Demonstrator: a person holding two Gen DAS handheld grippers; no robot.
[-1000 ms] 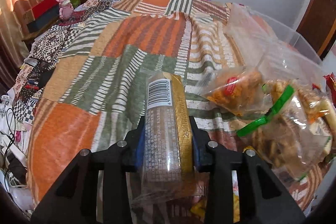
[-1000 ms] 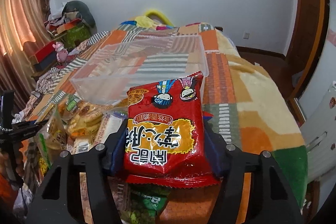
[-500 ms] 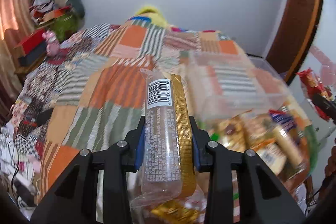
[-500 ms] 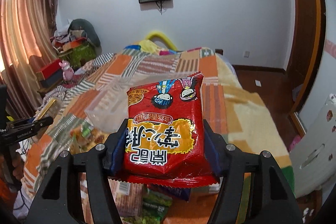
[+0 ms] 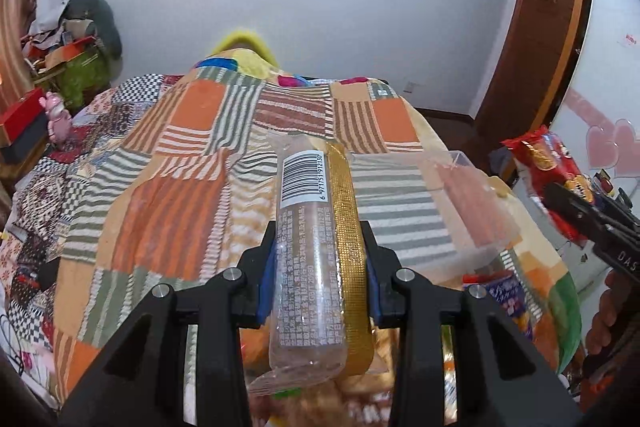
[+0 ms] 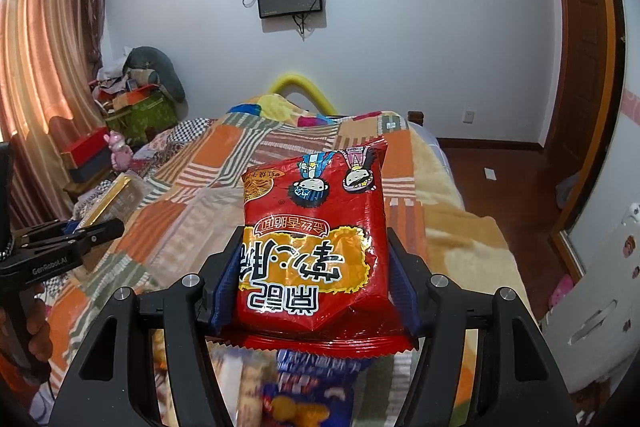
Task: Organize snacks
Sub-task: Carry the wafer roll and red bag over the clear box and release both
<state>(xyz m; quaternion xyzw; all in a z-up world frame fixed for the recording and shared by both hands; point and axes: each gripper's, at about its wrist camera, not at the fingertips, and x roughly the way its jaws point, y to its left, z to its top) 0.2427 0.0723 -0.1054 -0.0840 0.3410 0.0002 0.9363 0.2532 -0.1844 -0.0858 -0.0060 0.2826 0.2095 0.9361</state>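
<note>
Left wrist view: I have the clear-and-gold snack packet clenched in the left gripper, its jaws shut on both sides, raised above the patchwork bed, while my right gripper grips the red noodle-snack bag aloft likewise. The clear plastic bin on the bed's right side looks empty from here. More packets lie blurred beneath, so I judge the sorting barely begun, nothing yet binned.

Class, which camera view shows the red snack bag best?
The right wrist view: the red snack bag faces the lens, clamped in the right gripper. The left wrist view shows it small, edge-on, at the right edge.
</note>
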